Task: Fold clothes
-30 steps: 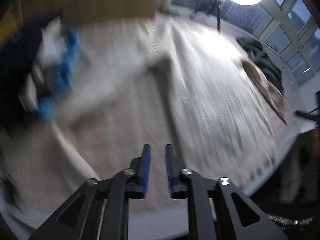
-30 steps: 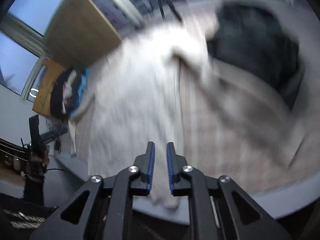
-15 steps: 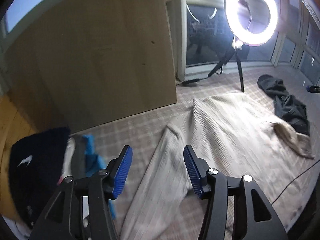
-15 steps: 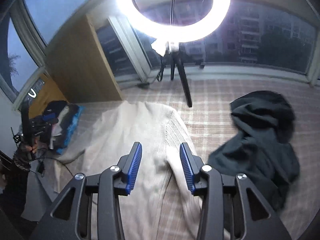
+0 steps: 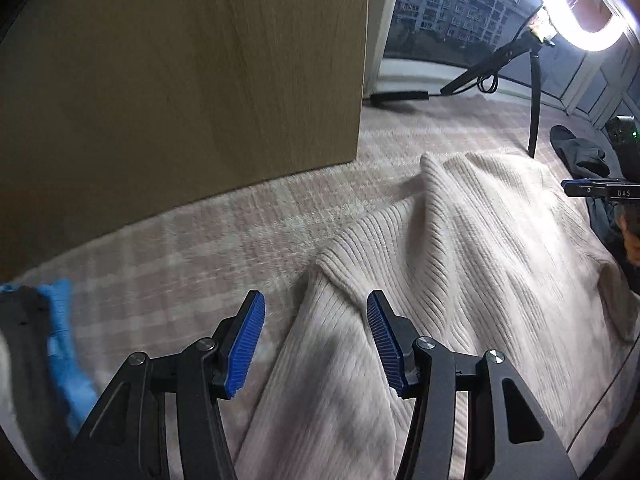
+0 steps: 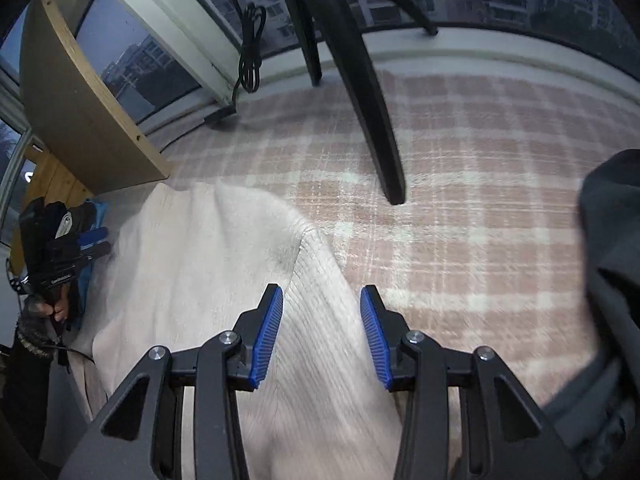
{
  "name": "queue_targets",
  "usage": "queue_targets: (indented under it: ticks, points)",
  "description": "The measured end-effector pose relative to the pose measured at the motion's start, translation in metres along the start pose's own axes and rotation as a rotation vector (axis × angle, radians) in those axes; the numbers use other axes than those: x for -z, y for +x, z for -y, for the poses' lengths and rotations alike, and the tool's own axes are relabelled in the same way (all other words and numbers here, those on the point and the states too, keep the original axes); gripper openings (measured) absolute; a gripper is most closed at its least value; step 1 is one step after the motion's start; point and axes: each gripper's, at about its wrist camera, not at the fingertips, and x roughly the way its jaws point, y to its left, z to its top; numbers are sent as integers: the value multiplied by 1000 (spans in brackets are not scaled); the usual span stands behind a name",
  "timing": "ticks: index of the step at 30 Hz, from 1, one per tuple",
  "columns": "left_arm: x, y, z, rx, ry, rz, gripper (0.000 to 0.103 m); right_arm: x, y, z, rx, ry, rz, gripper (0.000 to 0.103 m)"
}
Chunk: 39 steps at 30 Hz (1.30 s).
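A cream ribbed knit sweater [image 5: 472,248] lies spread on a pink-and-white checked carpet [image 5: 192,264], with its top edge bunched up towards a light wooden cabinet panel [image 5: 180,80].

The left tool [image 5: 316,344] hangs over the sweater's left shoulder and sleeve. Its blue ribbed pads [image 5: 244,344] stand well apart and hold nothing; one pad is above bare carpet and the other above the knit. The jaws opened within the last second and have since held that width.

The right tool [image 6: 320,336] is over the sweater's [image 6: 208,264] right shoulder, where the ribbed fabric runs between its blue pads [image 6: 266,336] without being pinched. Its jaws opened in the same way and have likewise held their width.

In the right wrist view the left tool appears at the far left, held in a person's hand [image 6: 56,304]. A black tripod leg [image 6: 372,112] stands on the carpet beyond the sweater, and a dark grey garment [image 6: 612,280] lies at the right edge. A glowing ring light [image 5: 576,12] shows at the top right of the left wrist view, and a blue cloth [image 5: 60,344] lies at the lower left.
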Motion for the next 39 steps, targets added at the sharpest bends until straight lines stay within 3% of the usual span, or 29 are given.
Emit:
queue_targets:
  ticks: [3,6,8,9,10,12,15,17,19,21,23,25,27,30,32,33,35,37,39]
  points:
    - [0,8,4,29,14,-6,51,0,5,-1,-26,-17,-9,40]
    - [-2,16,9,37,27,-8,42,1,12,-6,-38,-47,-27,40]
    - [-2,20,12,46,31,-7,18,3,14,-12,-2,-81,-25,24]
    - [-2,20,13,43,29,1,14,4,14,-15,15,-93,-18,18]
    - [-3,20,15,41,29,11,6,4,11,-17,17,-94,-10,5]
    - [-3,8,17,12,23,46,6,6,-2,-20,36,-103,38,5]
    - [1,-15,10,-104,-10,152,7,10,-32,-14,125,-93,151,4]
    - [4,-3,-3,-92,-54,87,17,9,-32,-5,147,-81,118,6]
    - [5,7,-9,-67,-79,45,17,7,-26,-1,145,-76,59,11]
    - [2,1,-8,-52,-78,81,27,4,-29,-4,147,-83,78,20]
    - [-6,-5,-2,-5,-62,113,46,-3,-33,-3,90,-63,110,36]
    - [-17,-3,9,21,-5,114,51,-14,-28,-4,29,-51,110,39]
    - [-25,5,18,1,50,90,51,-22,-18,-4,40,-66,88,39]
    - [-31,20,23,-7,80,55,43,-29,1,-4,48,-81,51,39]
    - [-30,29,25,-2,86,26,2,-27,10,-5,45,-90,28,39]
    - [-28,30,26,-8,94,28,3,-26,14,-6,40,-96,14,37]
    - [-23,25,30,-2,121,54,2,-21,19,-11,52,-127,0,13]
    - [-20,18,34,-22,139,78,2,-16,19,-16,78,-163,6,10]
    - [-19,3,33,-84,120,160,2,-15,6,-16,117,-160,80,9]
